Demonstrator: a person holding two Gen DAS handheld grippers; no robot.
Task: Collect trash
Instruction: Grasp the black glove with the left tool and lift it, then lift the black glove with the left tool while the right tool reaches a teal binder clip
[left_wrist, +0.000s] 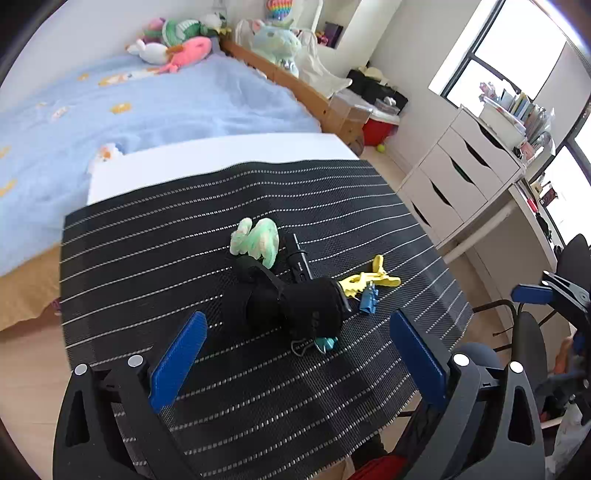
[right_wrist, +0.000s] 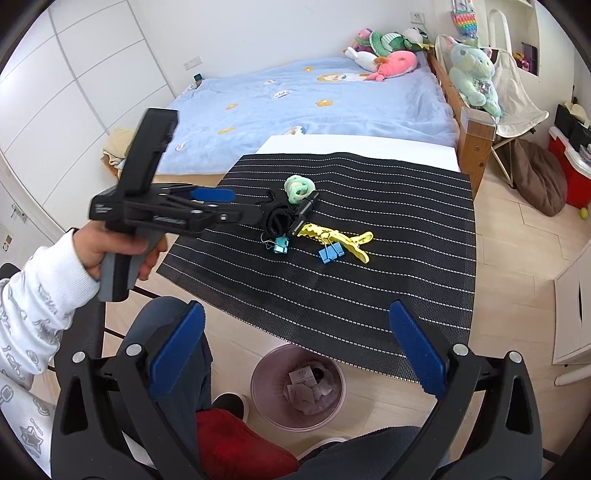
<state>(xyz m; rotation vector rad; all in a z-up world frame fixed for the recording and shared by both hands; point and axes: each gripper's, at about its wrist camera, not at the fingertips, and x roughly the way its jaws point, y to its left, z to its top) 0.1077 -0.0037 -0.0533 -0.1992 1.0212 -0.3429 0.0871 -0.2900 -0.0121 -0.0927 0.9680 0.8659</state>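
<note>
Left wrist view: the left gripper (left_wrist: 297, 354) hovers with its blue pads spread wide and nothing between them, above a black striped mat (left_wrist: 155, 251) that covers the white worktop (left_wrist: 221, 151). Just ahead of the pads lies a small heap: a black strap bundle (left_wrist: 288, 299), a black pen-like tube (left_wrist: 300, 260), a crumpled green and white wad (left_wrist: 256, 240) at the far end, a yellow clip (left_wrist: 369, 278), a blue binder clip (left_wrist: 368, 301) beside it and a teal binder clip (left_wrist: 325, 344) nearest the gripper. A bed with a blue blanket (left_wrist: 147, 107) stands behind the worktop.

Right wrist view: the right gripper (right_wrist: 297, 349) is likewise wide apart and empty, held back from the mat's near edge, well apart from the heap. Directly below it, on the floor, a translucent pink bin (right_wrist: 258, 384) holds scraps of paper (right_wrist: 304, 387). A hand (right_wrist: 110, 247) in a white patterned sleeve grips the left gripper's handle at the left, its pads reaching the heap's near side beside the strap bundle.
</note>
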